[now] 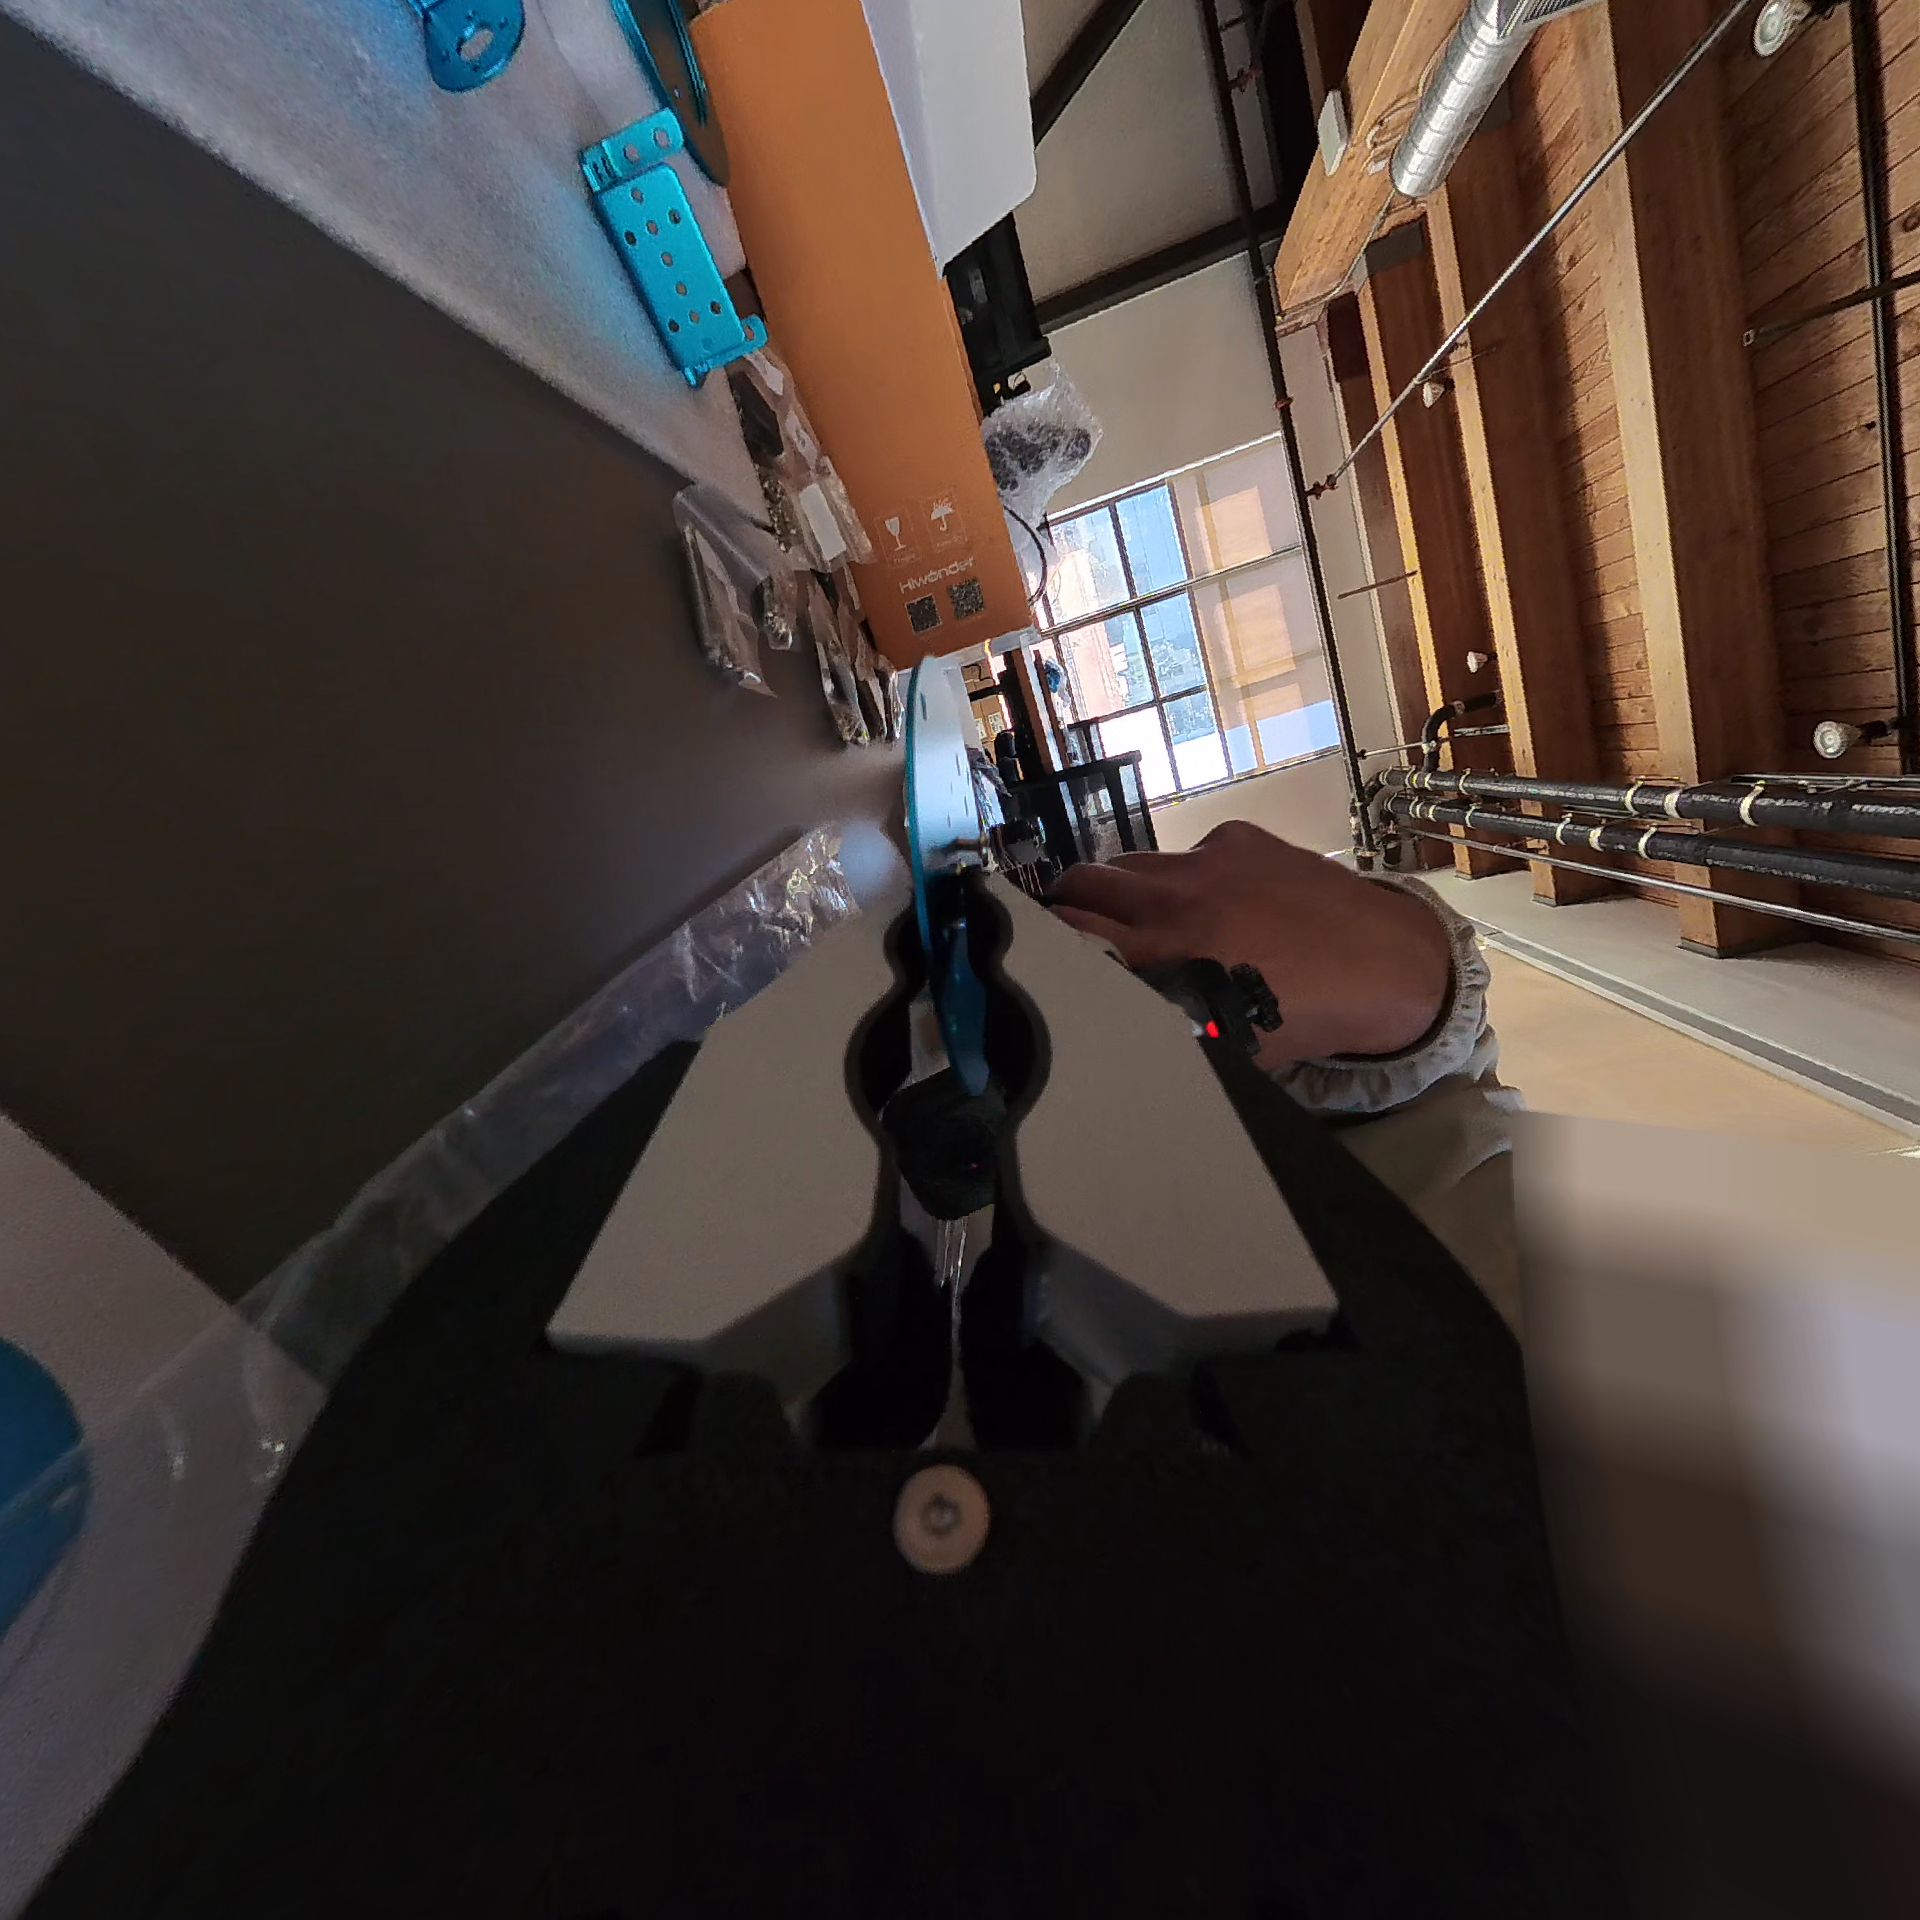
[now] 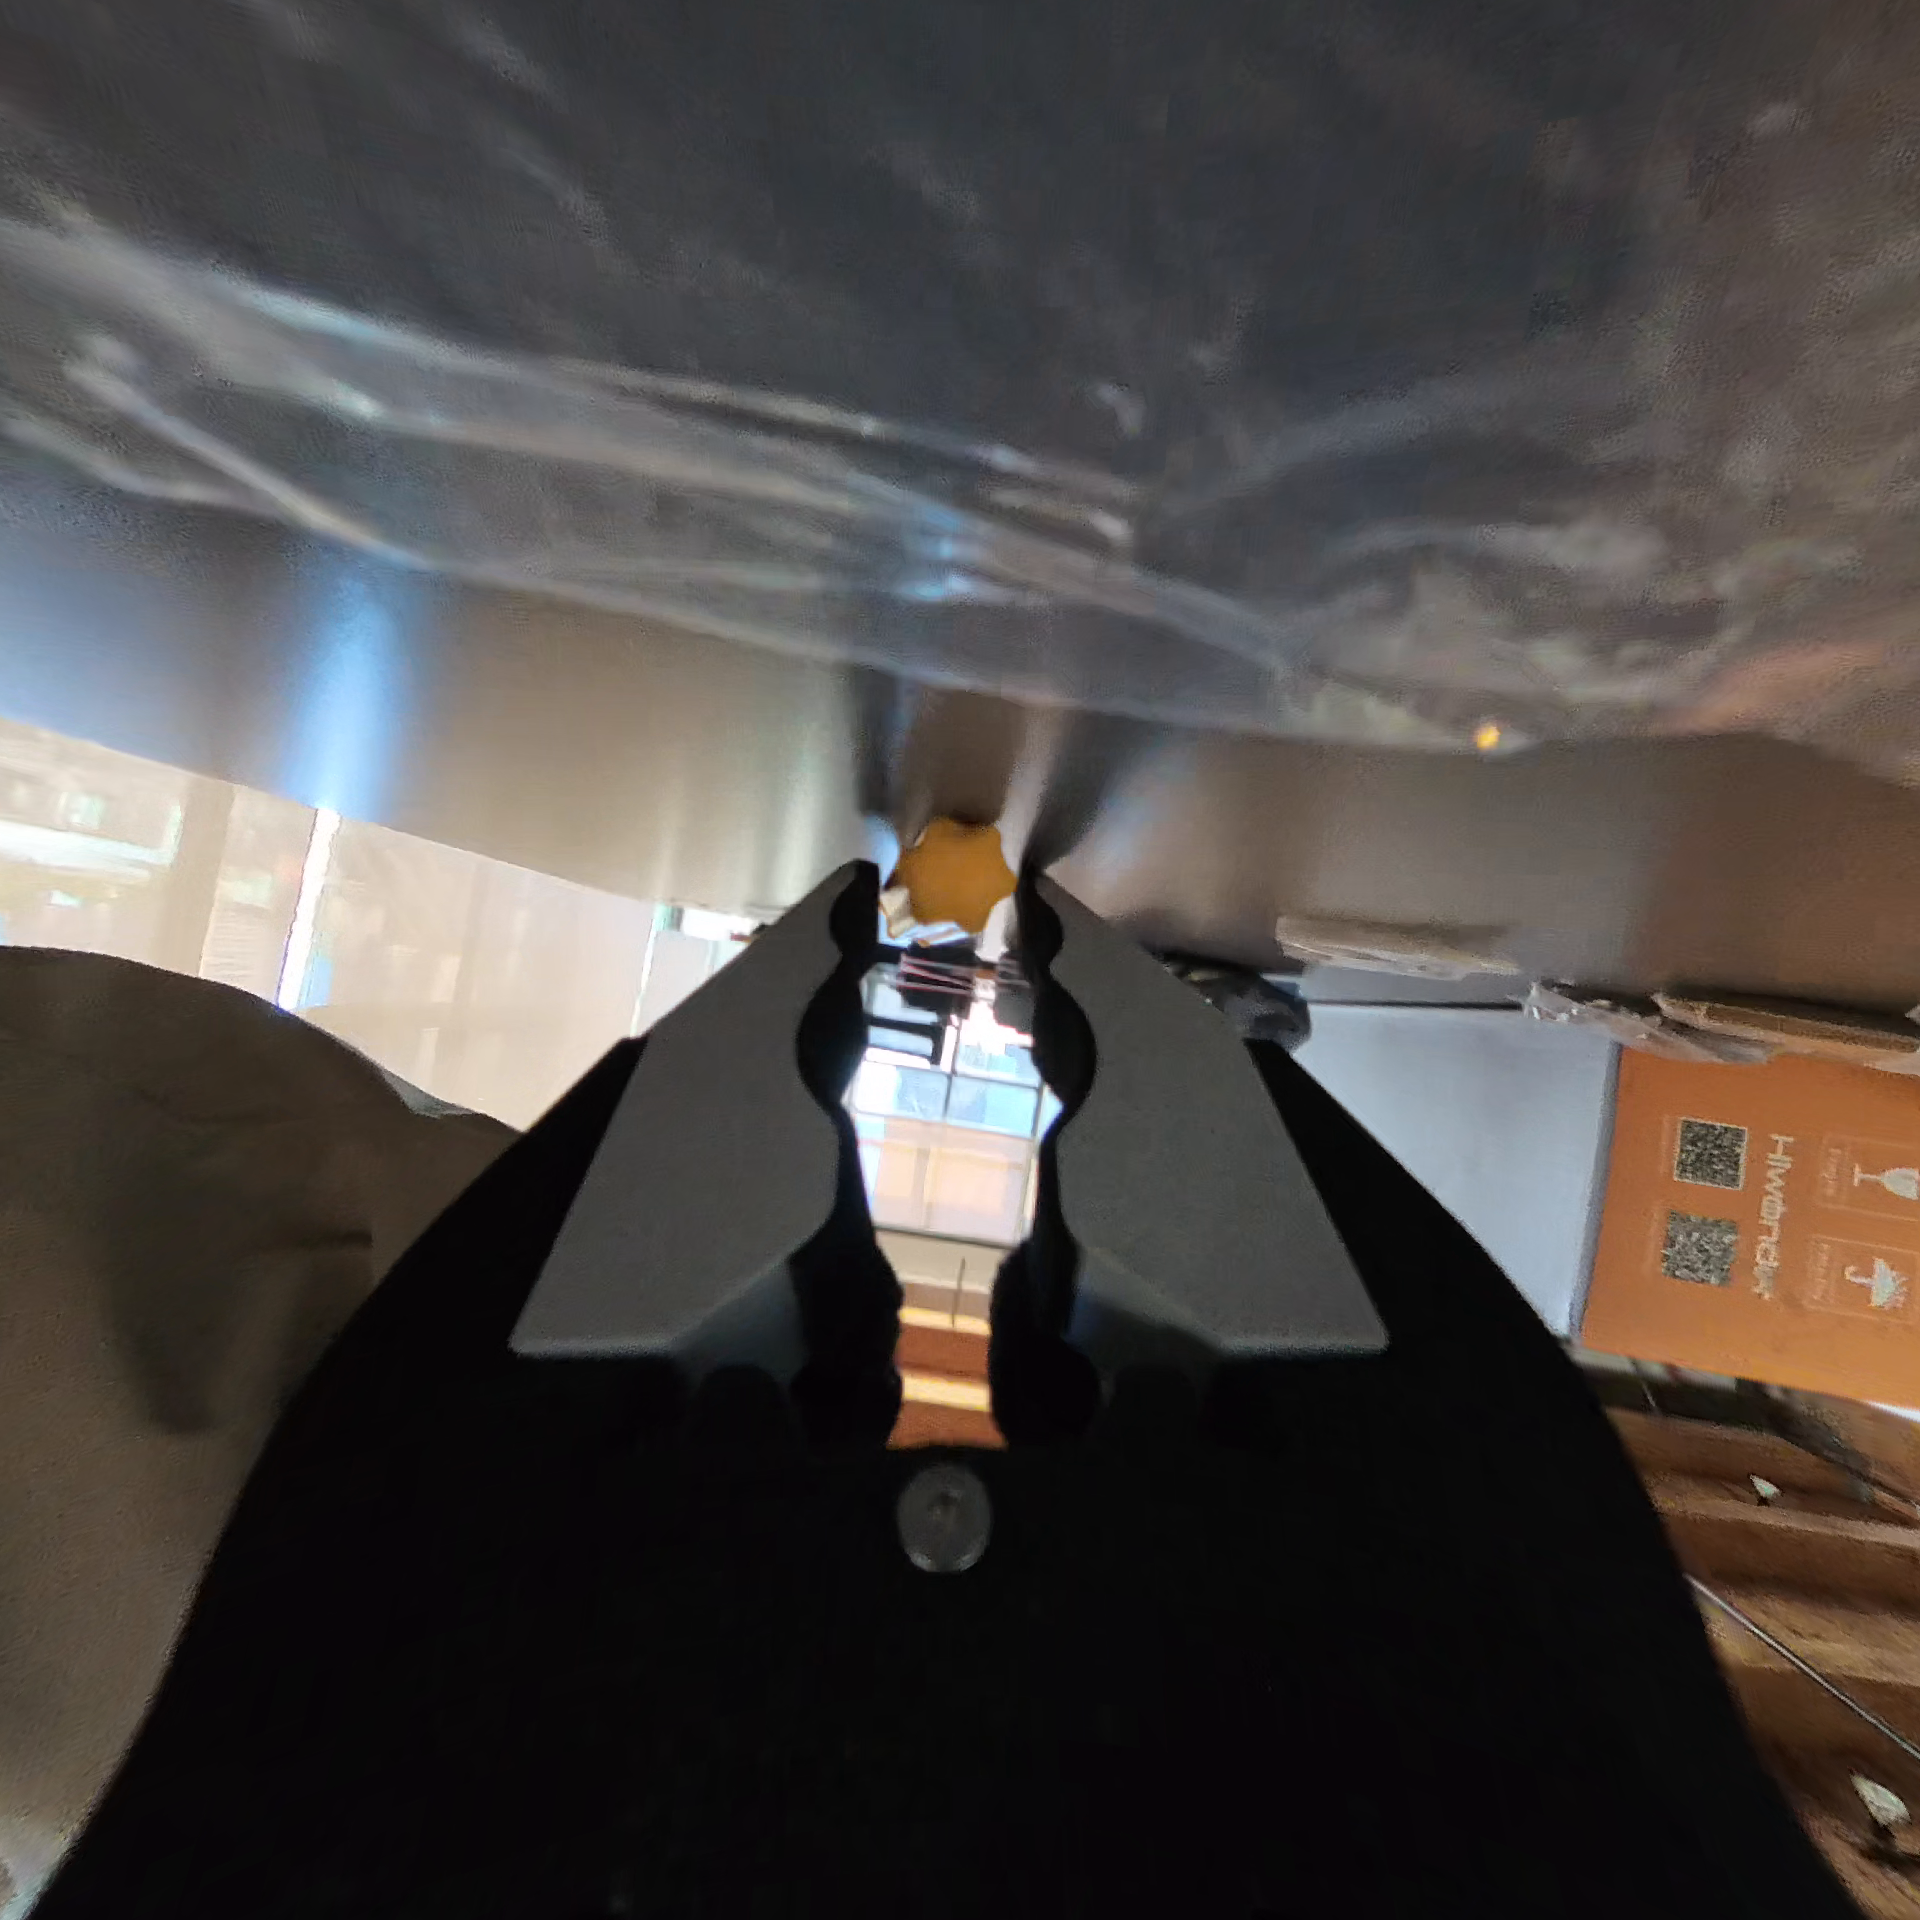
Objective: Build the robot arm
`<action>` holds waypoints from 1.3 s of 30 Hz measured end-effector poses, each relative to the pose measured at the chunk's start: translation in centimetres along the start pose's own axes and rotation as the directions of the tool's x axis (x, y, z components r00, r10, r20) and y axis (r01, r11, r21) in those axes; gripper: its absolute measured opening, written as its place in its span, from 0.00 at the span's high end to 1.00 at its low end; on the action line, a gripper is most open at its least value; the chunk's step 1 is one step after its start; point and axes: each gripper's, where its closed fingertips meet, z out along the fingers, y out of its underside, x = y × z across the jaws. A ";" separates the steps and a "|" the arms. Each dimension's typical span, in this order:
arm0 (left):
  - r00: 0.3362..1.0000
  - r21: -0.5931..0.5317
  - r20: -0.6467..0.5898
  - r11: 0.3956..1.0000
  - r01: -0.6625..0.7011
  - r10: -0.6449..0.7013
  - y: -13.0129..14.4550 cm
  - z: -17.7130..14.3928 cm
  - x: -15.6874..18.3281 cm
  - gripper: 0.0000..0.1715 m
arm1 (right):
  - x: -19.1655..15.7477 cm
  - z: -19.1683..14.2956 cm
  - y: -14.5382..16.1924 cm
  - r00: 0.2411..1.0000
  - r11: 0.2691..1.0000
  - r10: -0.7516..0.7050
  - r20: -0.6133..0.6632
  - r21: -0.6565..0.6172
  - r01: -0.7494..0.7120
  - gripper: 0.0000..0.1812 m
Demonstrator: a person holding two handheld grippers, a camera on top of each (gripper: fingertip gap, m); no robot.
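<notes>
Blue round plate gripped edge-on in the left gripper, at the middle of the left wrist frame.

The left jaws are closed on the plate's lower edge; a hand reaches in from the right, just beside it. An orange box, a blue perforated bracket and small parts bags sit on the bench at upper left. The right gripper has its jaws slightly apart, an orange star-shaped knob at their tips; whether they pinch it I cannot tell. Clear plastic film fills the top of that frame.
</notes>
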 end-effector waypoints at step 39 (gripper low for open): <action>0.999 -0.050 -0.011 0.998 0.029 -0.030 1.4 0.7 -0.6 0.96 | 5.3 -27.1 1.3 0.917 -0.329 0.239 -0.320 0.862 0.386 0.90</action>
